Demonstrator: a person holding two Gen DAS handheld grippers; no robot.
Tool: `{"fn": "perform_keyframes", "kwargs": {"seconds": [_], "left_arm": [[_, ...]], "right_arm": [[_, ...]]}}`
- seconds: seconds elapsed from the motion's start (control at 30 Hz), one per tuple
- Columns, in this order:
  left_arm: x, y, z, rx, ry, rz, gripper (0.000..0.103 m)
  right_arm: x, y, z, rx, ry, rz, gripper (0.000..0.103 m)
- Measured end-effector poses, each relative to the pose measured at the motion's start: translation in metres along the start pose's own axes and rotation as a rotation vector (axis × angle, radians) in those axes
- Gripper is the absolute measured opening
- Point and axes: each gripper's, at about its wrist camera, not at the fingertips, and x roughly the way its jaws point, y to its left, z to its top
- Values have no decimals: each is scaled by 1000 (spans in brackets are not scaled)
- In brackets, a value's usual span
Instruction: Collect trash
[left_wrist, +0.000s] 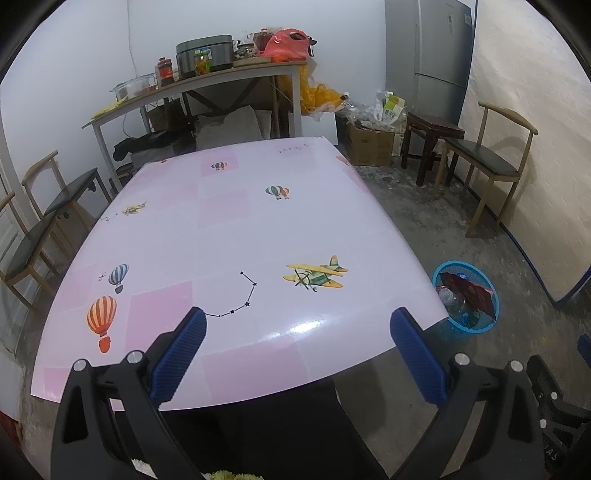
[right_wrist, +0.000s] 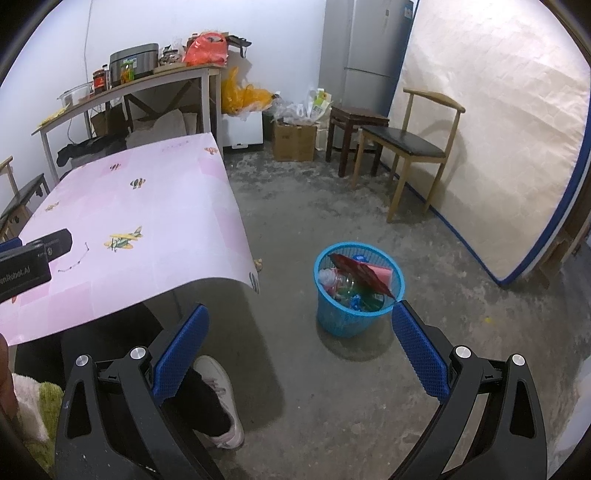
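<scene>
A blue mesh waste basket (right_wrist: 356, 316) stands on the concrete floor to the right of the table, also in the left wrist view as the basket (left_wrist: 466, 326). It holds a red wrapper (right_wrist: 360, 272), a clear plastic bottle (right_wrist: 328, 277) and other scraps. My right gripper (right_wrist: 300, 332) hangs open above the floor, just short of the basket, with nothing between its blue pads. My left gripper (left_wrist: 298, 338) is open over the near edge of the pink table (left_wrist: 229, 236), holding nothing. No loose trash shows on the tabletop.
A person's leg and white shoe (right_wrist: 221, 402) are under the table's near edge. Wooden chairs (right_wrist: 413, 147), a dark stool (right_wrist: 354, 129), a cardboard box (right_wrist: 295, 142), a fridge (right_wrist: 365, 40) and a mattress (right_wrist: 491, 129) line the right side. A cluttered side table (left_wrist: 207, 88) stands behind.
</scene>
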Motion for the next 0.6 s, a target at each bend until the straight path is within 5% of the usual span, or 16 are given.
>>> {"fn": "perform_keyframes", "kwargs": {"seconds": [0.6], "left_arm": [[9, -11, -6, 65, 43, -4, 98]], "right_arm": [[-6, -23, 7, 41, -45, -63, 95]]}}
